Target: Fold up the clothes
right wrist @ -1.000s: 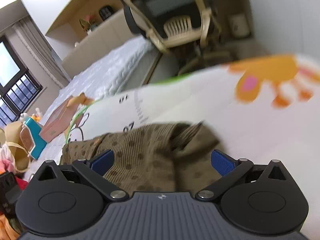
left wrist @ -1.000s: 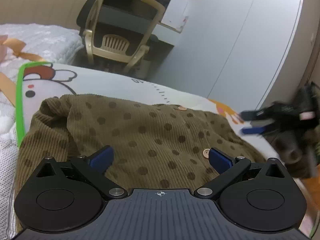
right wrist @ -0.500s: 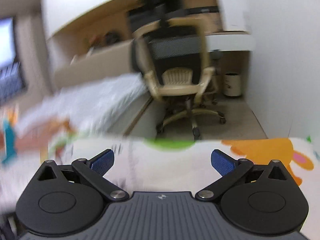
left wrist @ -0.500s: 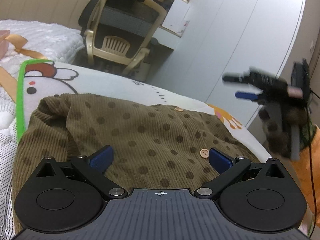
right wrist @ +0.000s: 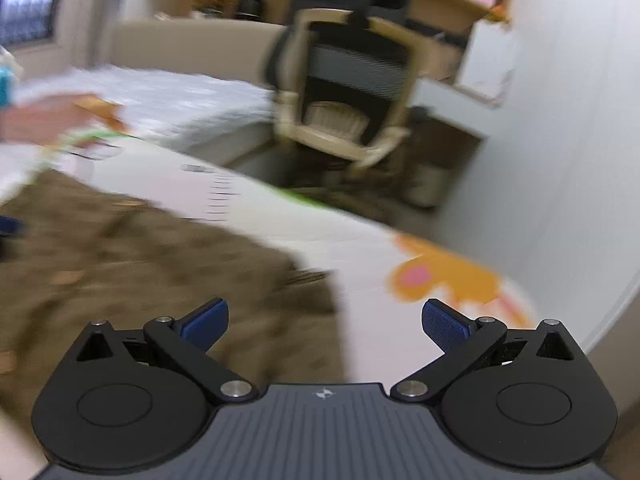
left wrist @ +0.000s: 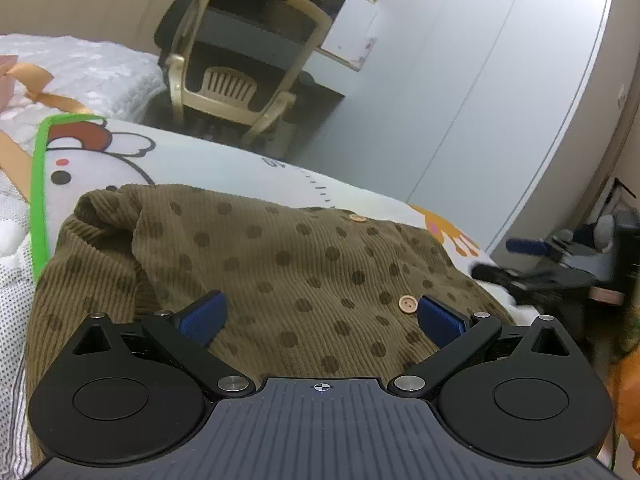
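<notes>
A brown corduroy garment with dark dots and wooden buttons (left wrist: 280, 264) lies folded on a white cartoon-print mat (left wrist: 224, 168). My left gripper (left wrist: 320, 318) hovers open just above its near part, with nothing between the blue pads. My right gripper (left wrist: 524, 258) shows blurred at the garment's right edge in the left wrist view, open. In the right wrist view that gripper (right wrist: 324, 320) is open over the right edge of the garment (right wrist: 152, 264), and the picture is motion-blurred.
A beige and black office chair (left wrist: 248, 60) stands beyond the mat, with a desk behind it. A white quilted bed (left wrist: 80, 68) with a ribboned pink box lies at the left. A grey wardrobe wall (left wrist: 480, 80) is on the right.
The right gripper rose away from the garment's right side, then came back down to its right edge. The left gripper and the garment have barely moved.
</notes>
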